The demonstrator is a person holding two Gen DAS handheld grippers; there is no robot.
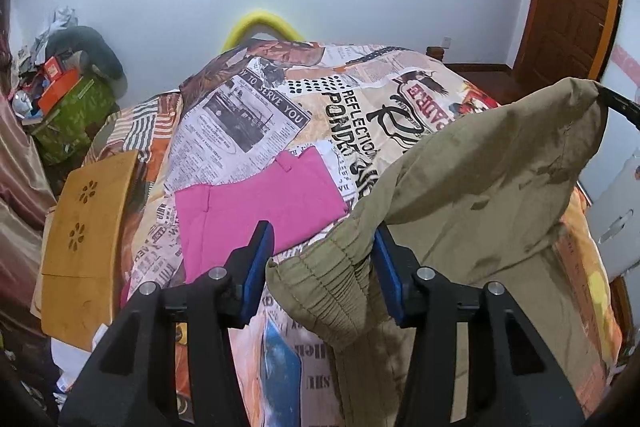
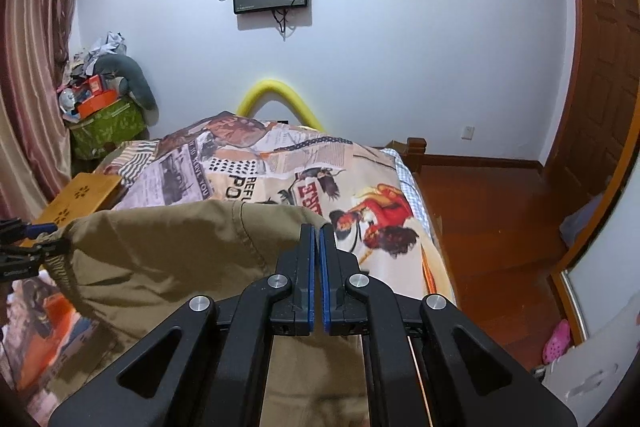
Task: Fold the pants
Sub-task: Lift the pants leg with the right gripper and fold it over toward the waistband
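Khaki pants (image 1: 480, 195) hang above the bed, held up at the waistband. My left gripper (image 1: 324, 239) is open, with the elastic waistband (image 1: 320, 287) bunched between its blue pads, resting against the right pad. My right gripper (image 2: 318, 231) is shut on the other end of the waistband of the khaki pants (image 2: 168, 251); it also shows in the left wrist view (image 1: 616, 103) at the upper right. My left gripper shows in the right wrist view (image 2: 28, 243) at the left edge. Folded pink pants (image 1: 256, 211) lie flat on the bed.
The bed carries a newspaper-print cover (image 1: 256, 131). A wooden lap table (image 1: 84, 235) leans at the bed's left side. A green box with clutter (image 1: 72, 115) stands in the far left corner. Wooden floor (image 2: 488, 211) and a door (image 2: 604, 67) lie to the right.
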